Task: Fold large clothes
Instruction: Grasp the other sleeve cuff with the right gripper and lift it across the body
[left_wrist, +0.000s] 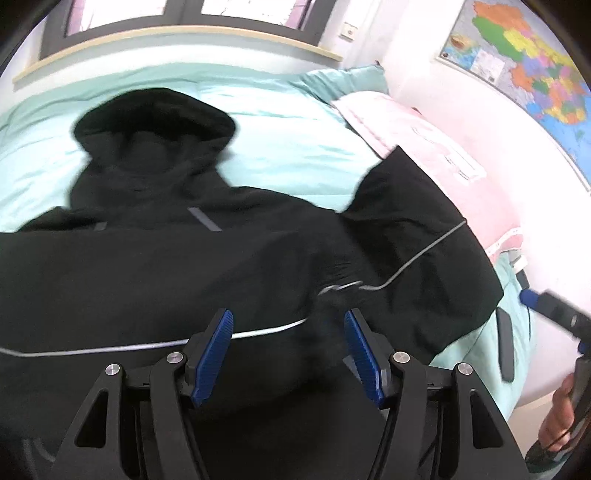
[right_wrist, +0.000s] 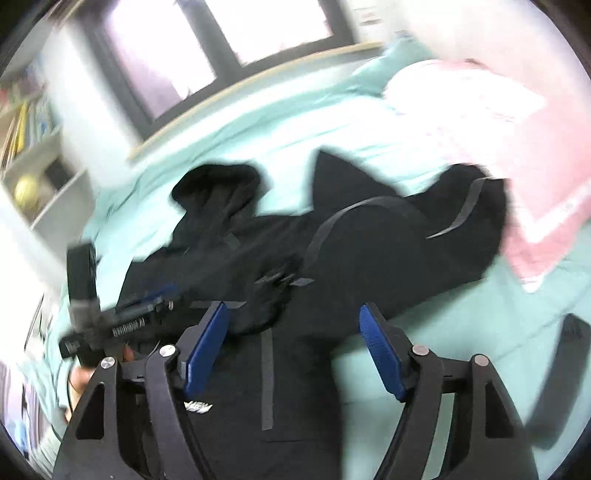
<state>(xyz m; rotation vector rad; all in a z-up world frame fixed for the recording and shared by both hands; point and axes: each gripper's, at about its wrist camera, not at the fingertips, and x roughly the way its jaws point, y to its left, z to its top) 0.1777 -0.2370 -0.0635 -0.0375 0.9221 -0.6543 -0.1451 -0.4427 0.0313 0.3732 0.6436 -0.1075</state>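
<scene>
A large black hooded jacket (left_wrist: 155, 266) with grey reflective piping lies spread on the mint-green bed (left_wrist: 295, 147), hood (left_wrist: 155, 125) towards the window. One sleeve (left_wrist: 417, 221) is bent across towards the pink pillow. My left gripper (left_wrist: 288, 325) is open just above the jacket's body, holding nothing. My right gripper (right_wrist: 295, 314) is open above the jacket (right_wrist: 332, 251) near its lower part, holding nothing. The right gripper also shows at the right edge of the left wrist view (left_wrist: 554, 310). The left gripper shows in the right wrist view (right_wrist: 122, 317), blurred.
A pink pillow (left_wrist: 399, 125) lies at the bed's right side by the wall, with a coloured map (left_wrist: 524, 55) above it. A window (left_wrist: 184, 14) runs behind the bed. A white shelf (right_wrist: 40, 158) with books stands on the left. A dark strap (right_wrist: 565, 354) lies on the bedcover.
</scene>
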